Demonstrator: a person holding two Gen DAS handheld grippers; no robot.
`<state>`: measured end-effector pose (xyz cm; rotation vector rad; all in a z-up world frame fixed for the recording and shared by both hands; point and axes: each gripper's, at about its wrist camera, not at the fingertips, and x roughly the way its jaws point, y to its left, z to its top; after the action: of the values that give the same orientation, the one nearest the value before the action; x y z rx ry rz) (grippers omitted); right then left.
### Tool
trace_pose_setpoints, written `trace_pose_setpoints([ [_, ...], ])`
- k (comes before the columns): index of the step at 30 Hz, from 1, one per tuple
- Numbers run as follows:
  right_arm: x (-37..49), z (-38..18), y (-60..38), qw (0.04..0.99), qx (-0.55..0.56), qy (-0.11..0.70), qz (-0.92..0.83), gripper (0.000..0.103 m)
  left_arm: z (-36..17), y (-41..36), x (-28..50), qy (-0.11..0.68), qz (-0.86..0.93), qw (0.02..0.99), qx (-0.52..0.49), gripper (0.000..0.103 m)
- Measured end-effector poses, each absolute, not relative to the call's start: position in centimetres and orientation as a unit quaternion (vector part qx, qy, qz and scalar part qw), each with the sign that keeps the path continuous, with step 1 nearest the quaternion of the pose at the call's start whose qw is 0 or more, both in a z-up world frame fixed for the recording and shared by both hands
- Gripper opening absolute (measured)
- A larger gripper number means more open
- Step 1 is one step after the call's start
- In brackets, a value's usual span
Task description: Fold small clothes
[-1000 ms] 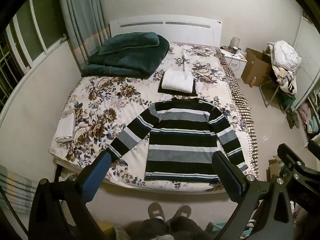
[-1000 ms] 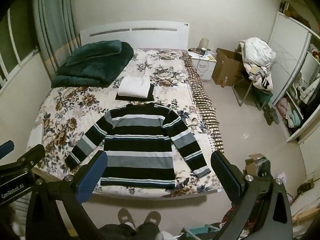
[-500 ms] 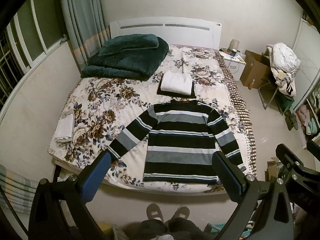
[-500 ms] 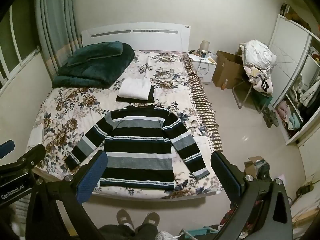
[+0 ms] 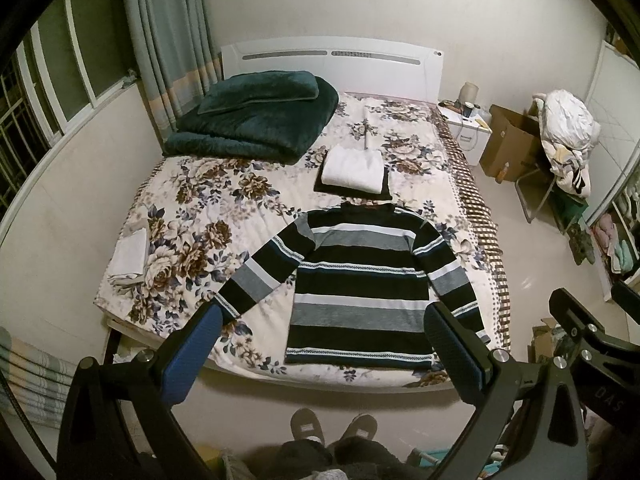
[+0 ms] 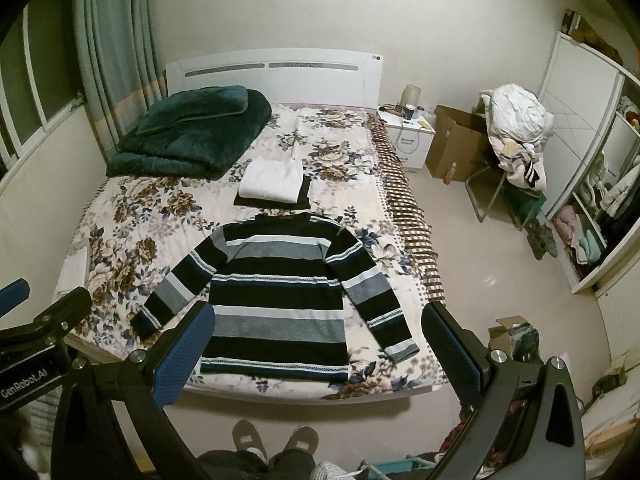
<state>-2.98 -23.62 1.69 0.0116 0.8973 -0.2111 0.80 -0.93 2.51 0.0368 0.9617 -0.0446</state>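
At the far left edge of the bed with the cream floral cover [image 5: 192, 216] lies a small folded white cloth [image 5: 129, 252], and behind it, toward the white headboard, a folded dark green plush blanket [image 5: 256, 120] sits near the grey curtain [image 5: 168, 40]. The left gripper [image 5: 324, 344] is held above the foot of the bed, its blue-padded fingers [image 5: 192, 354] spread wide with nothing between them. Past it, the long-sleeved knitted sweater with black, grey and white stripes [image 5: 360, 280] lies flat on the near half of the bed, hem at the foot edge, both sleeves angled outward. Just beyond its collar a folded white garment [image 5: 352, 170] rests on a folded black one [image 5: 386, 194]. The right gripper [image 6: 318, 344] also hangs over the foot of the bed, fingers [image 6: 184, 356] wide apart and gripping nothing, well clear of the sweater. Further right stand a white bedside table [image 6: 408, 136], a brown cardboard box [image 6: 456, 144] and a chair heaped with pale laundry [image 6: 516, 128]
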Motion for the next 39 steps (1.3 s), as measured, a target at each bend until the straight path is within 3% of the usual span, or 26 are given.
trace_pose_setpoints([
  [39, -2.78, 2.35, -23.3, 0.898, 0.01, 0.429, -0.101, 0.103, 2.32, -0.48, 0.4, 0.457, -0.025, 0.889, 0.013, 0.103],
])
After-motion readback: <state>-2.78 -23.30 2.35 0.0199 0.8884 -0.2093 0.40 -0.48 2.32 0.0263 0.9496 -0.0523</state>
